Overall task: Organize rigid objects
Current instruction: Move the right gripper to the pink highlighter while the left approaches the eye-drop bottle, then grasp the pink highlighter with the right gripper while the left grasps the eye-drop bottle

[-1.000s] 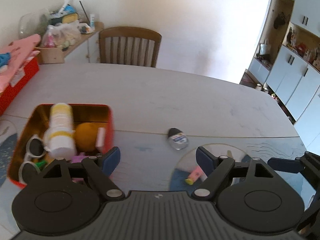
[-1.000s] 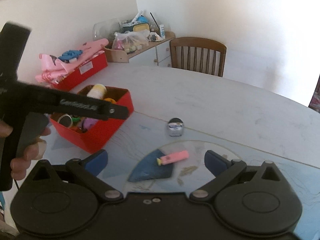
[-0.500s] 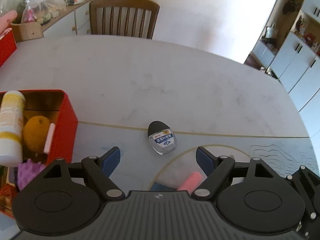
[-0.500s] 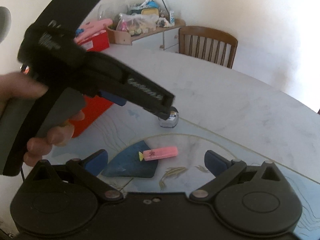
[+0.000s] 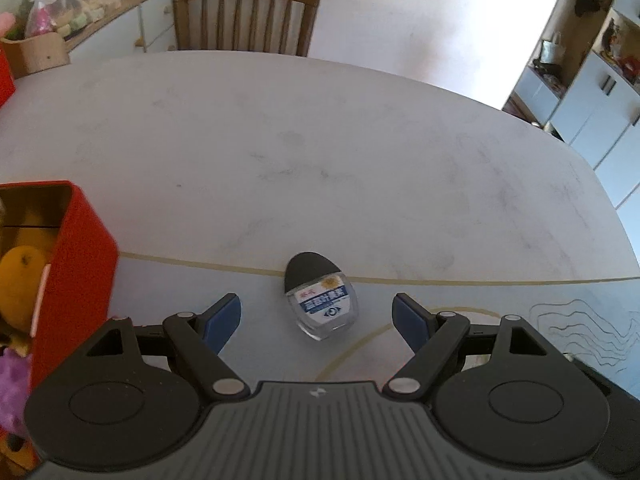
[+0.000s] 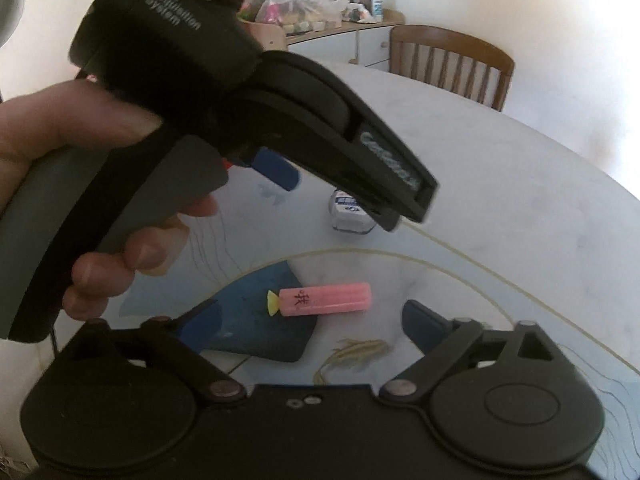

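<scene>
- Left wrist view: red box [image 5: 86,248] at the left edge already has stuff in it; an orange round thing [image 5: 20,280] and something purple [image 5: 12,384] show, the rest is cut off. So the sort looks partly done.
- Still loose on the tabletop [image 5: 320,152]: a small clear bottle with a dark cap [image 5: 320,300], lying flat, cap pointing away, right of the box and clear of it.
- Left hand-held gripper [image 5: 318,316]: jaws wide, nothing held. The bottle lies between the blue pads [image 5: 222,318] with a gap on each side, no contact. Looks lined up for a grab.
- Right wrist view: second loose item, a pink highlighter with a yellow tip [image 6: 324,300], lying flat on the tabletop, near the bottle [image 6: 350,216] but not touching it.
- Right hand-held gripper [image 6: 310,326]: spread wide, empty, jaws have just been closing a little. The highlighter sits just ahead of the gap, untouched.
- The person's hand [image 6: 88,200] on the left tool fills the upper left, hiding the box.
- Left to do, I'd say: at least the bottle and the highlighter.
</scene>
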